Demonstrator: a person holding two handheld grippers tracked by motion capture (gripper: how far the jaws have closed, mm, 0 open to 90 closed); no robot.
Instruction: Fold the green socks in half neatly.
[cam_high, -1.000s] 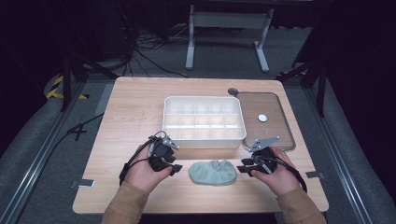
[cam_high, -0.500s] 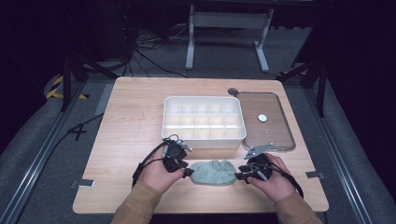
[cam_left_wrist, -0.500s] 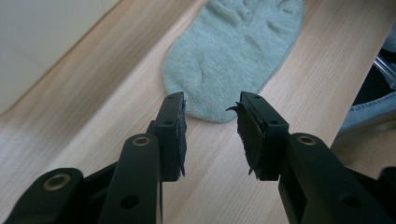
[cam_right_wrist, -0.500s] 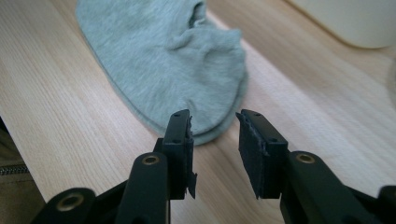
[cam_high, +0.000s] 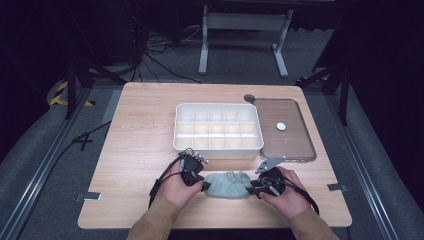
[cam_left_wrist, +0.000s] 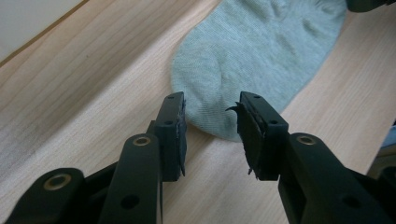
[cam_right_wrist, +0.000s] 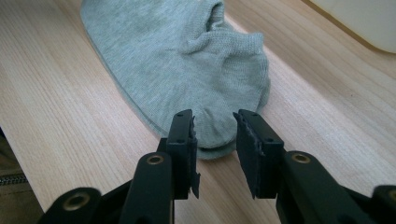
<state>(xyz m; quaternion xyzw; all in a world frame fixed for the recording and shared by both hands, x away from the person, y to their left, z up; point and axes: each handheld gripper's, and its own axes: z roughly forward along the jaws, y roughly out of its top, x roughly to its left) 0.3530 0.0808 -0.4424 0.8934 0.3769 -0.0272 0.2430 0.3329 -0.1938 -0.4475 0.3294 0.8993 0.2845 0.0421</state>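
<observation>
A light wooden table (cam_high: 135, 150) carries a white divided organizer tray (cam_high: 218, 127) at its centre. At the tray's three o'clock, just beside it, lies a clear lid (cam_high: 285, 131) with a small white disc (cam_high: 281, 126) on top. Dark cables (cam_high: 160, 60) trail over the floor at twelve o'clock.

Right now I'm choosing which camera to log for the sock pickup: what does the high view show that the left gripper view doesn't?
High view alone: the white compartment box, the clear lid beside it, both hands and the table's full outline. Left gripper view alone: a close look at the left gripper, whose open jaws straddle the sock's rounded end without pressing it. Both share the grey-green sock lying on the wooden tabletop.
</observation>
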